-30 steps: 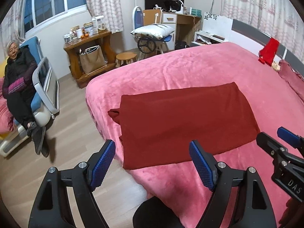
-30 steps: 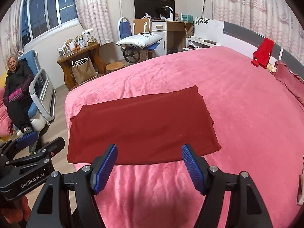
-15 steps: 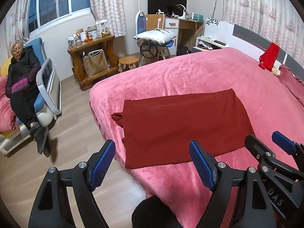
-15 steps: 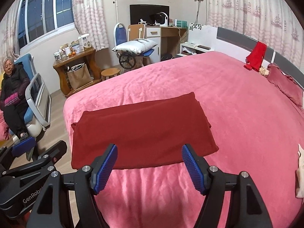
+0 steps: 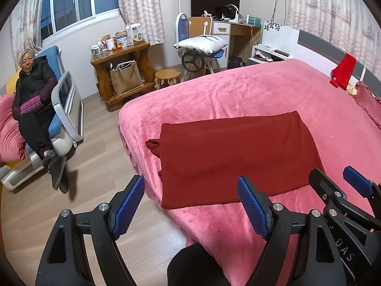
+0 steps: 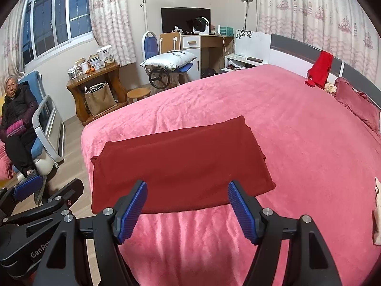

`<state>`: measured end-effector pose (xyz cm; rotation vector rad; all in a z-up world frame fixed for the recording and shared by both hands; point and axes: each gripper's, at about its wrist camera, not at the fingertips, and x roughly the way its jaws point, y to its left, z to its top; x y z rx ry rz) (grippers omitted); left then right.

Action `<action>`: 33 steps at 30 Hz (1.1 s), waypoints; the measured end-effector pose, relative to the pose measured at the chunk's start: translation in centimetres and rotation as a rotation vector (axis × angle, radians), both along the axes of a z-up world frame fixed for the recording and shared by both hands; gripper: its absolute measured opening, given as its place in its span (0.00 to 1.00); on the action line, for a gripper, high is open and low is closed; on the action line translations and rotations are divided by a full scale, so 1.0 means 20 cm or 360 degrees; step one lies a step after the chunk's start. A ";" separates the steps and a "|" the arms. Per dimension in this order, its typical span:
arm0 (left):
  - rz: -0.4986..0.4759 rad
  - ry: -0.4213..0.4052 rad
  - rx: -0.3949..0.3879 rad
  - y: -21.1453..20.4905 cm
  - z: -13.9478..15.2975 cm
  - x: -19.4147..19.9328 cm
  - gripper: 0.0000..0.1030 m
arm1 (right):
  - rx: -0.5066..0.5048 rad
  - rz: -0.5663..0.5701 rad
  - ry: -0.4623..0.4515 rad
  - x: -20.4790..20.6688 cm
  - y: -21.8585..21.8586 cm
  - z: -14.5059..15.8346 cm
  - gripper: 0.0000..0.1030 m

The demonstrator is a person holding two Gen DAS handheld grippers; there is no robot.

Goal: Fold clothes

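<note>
A dark red garment [image 5: 235, 157] [image 6: 178, 166] lies folded into a flat rectangle on the pink bed cover [image 5: 250, 95] [image 6: 297, 143], near the bed's front corner. A small flap sticks out at its left edge. My left gripper [image 5: 190, 202] hovers open above the front left corner of the garment, nothing between its blue pads. My right gripper [image 6: 187, 207] hovers open just short of the garment's near edge, also empty. Each gripper shows in the other's view: the right gripper [image 5: 343, 186] at the right edge, the left gripper [image 6: 45, 193] at the lower left.
A person [image 5: 35, 104] sits in a blue chair left of the bed. A wooden side table [image 5: 121, 54] with a bag, a stool [image 5: 166, 76] and a wheelchair holding a pillow [image 5: 200, 45] stand beyond. A bright red cloth [image 6: 320, 68] hangs on the headboard beside a pillow [image 6: 357, 102].
Both views have drawn back and tilted up slightly, so the garment sits a little lower and smaller. The garment has not moved. Both grippers stay open.
</note>
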<state>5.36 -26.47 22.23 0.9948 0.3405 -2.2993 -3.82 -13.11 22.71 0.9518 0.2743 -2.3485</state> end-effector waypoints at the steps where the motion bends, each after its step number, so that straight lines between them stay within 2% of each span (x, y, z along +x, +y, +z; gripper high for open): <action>1: -0.0001 -0.0004 0.0004 0.00 0.00 0.00 0.79 | 0.0000 0.0001 -0.0006 0.00 0.00 0.00 0.69; 12: -0.0017 -0.0012 0.0055 -0.01 -0.03 -0.01 0.79 | 0.0020 0.0002 -0.0014 -0.02 -0.01 -0.02 0.69; 23: -0.0029 -0.0014 0.0012 0.00 -0.03 -0.02 0.79 | 0.0048 -0.0002 -0.0009 -0.02 -0.01 -0.03 0.69; 33: -0.0057 -0.0008 0.0069 0.00 -0.04 -0.03 0.79 | 0.0048 -0.0034 0.0048 -0.05 0.01 0.02 0.69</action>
